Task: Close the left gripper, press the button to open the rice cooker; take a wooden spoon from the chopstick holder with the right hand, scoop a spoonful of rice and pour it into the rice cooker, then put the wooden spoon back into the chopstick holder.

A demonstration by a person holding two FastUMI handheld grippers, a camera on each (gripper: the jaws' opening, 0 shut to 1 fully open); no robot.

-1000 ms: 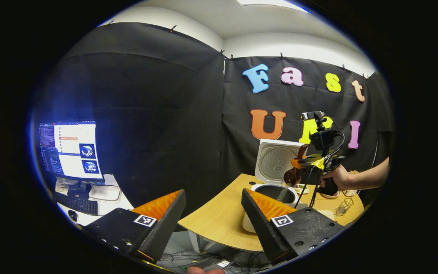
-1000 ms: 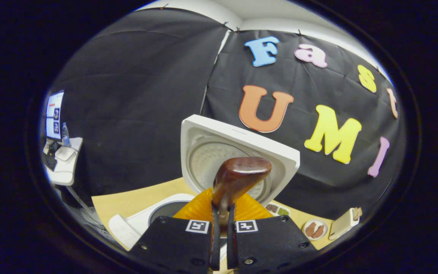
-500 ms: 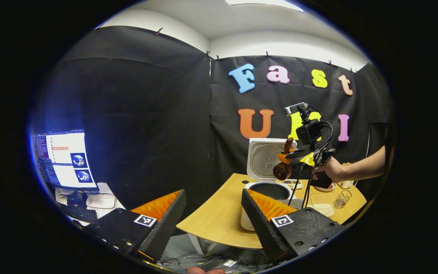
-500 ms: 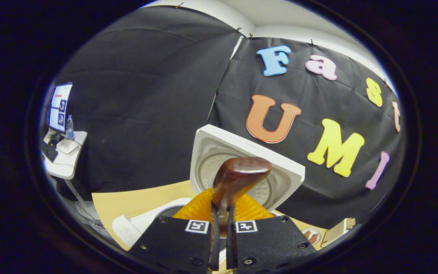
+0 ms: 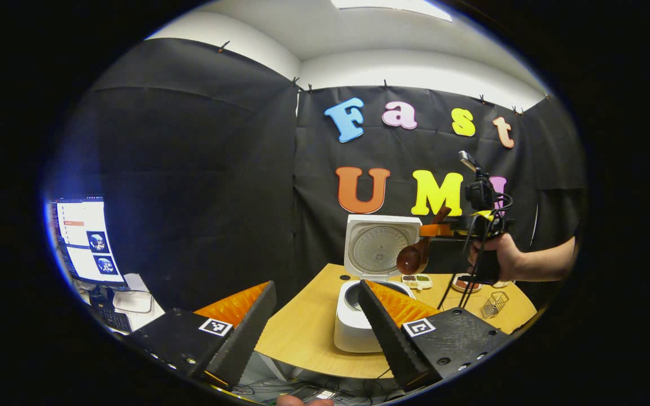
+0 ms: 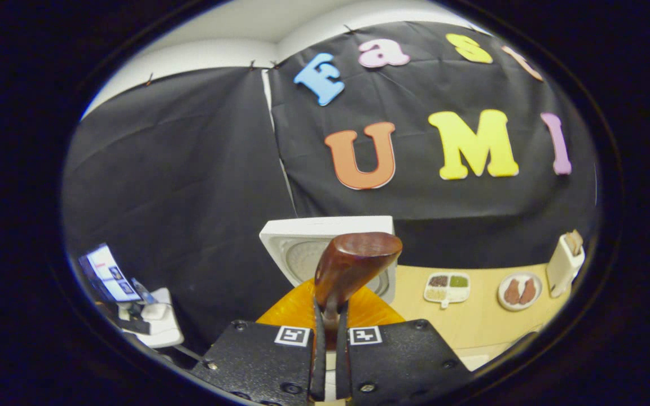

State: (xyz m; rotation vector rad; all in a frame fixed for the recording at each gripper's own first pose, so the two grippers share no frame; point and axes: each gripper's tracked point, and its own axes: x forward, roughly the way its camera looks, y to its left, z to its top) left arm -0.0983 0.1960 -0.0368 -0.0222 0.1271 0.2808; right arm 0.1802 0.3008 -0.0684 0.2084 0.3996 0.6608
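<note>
The white rice cooker (image 5: pixel 353 324) stands on the wooden table (image 5: pixel 302 332) with its lid (image 5: pixel 381 248) up. My left gripper (image 5: pixel 316 321) hangs open in front of the table, with nothing between its fingers. To the right of the lid, a hand (image 5: pixel 497 256) holds my right gripper (image 5: pixel 443 230), shut on the wooden spoon (image 5: pixel 413 259). The spoon's dark bowl hangs down, above the table. In the right gripper view, my right gripper (image 6: pixel 329 316) clamps the spoon's handle and the spoon's bowl (image 6: pixel 353 265) rises in front of the open lid (image 6: pixel 302 245). A wire chopstick holder (image 5: pixel 494 304) stands at the table's right end.
A small divided tray (image 6: pixel 446 286), a round plate (image 6: pixel 519 290) and a small white box (image 6: pixel 565 262) sit along the table's back. A monitor (image 5: pixel 82 239) and a keyboard are on a side desk at the far left. Cables lie on the floor under the table.
The right gripper has carried the spoon up and to the right, away from above the cooker's pot. Its view has swung right, and the tray and plate now show. The left gripper stays open.
</note>
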